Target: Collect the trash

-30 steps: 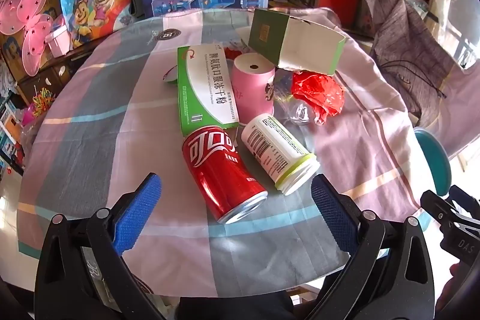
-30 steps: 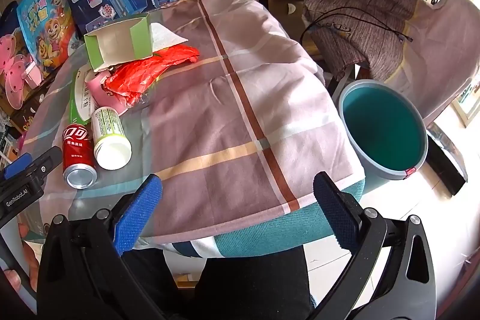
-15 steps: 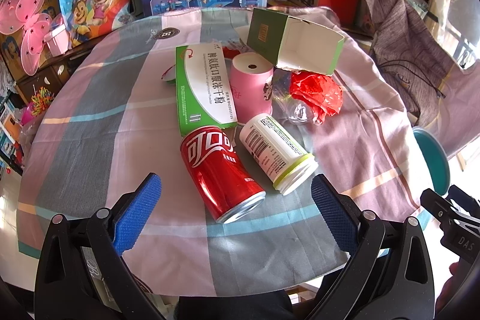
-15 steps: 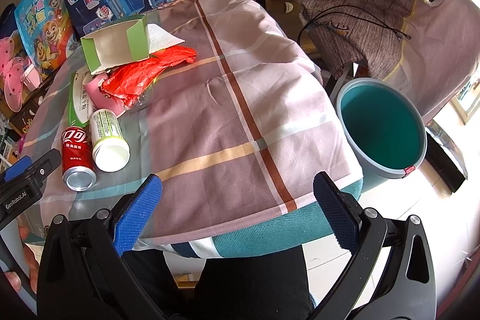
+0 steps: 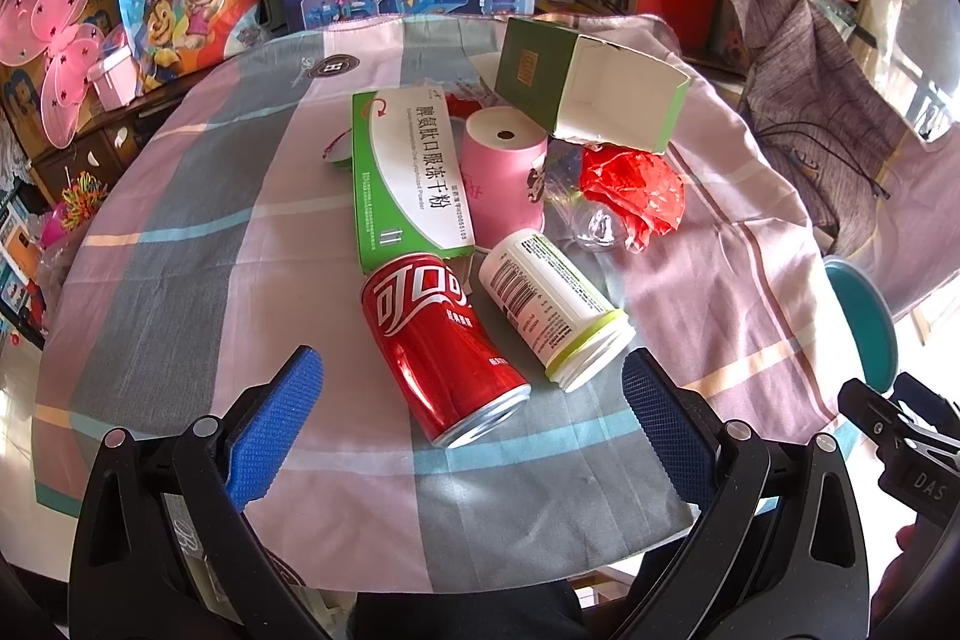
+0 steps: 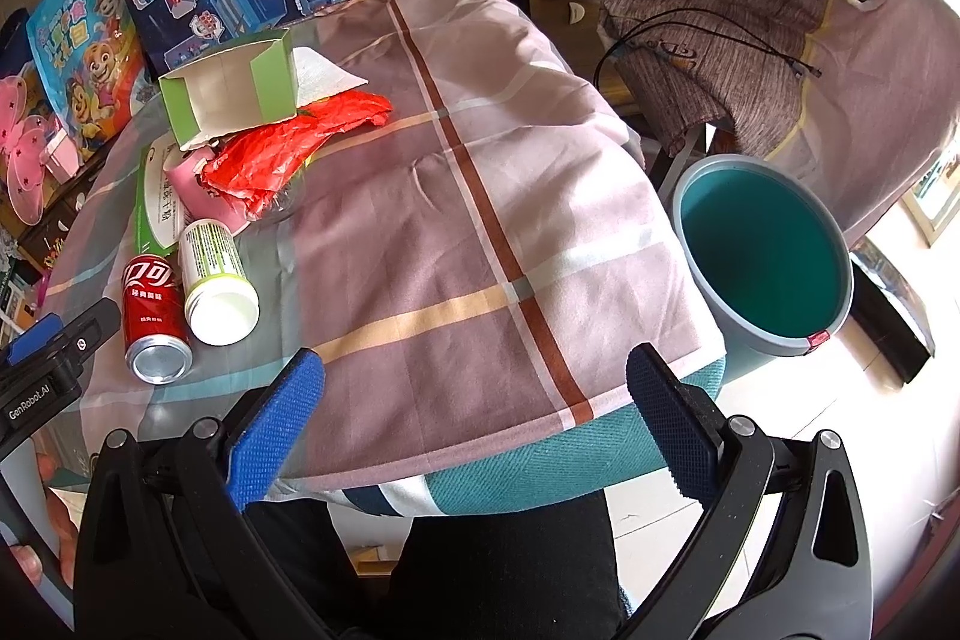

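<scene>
Your left gripper (image 5: 471,403) hangs over the near edge of the round table with the checked cloth (image 5: 180,280), fingers spread wide and holding nothing. The dented red aluminium cola can (image 5: 441,346) lies on its side just ahead, between the two blue pads and clear of both, its open end toward you. The white plastic bottle with the lime-green band (image 5: 555,307) lies close beside it on the right, and the green-and-white medicine carton (image 5: 411,175) rests at the can's far end. Your right gripper (image 6: 474,421) is equally wide and empty, over bare cloth, with the teal round waste bin (image 6: 762,244) on the floor beyond the table edge. Recommended: take the can first, straddling its mid-body squarely; keep the right-hand pad out of the bottle, which looks likely to roll if nudged. Close gently, as the dented wall may crush or slip.
</scene>
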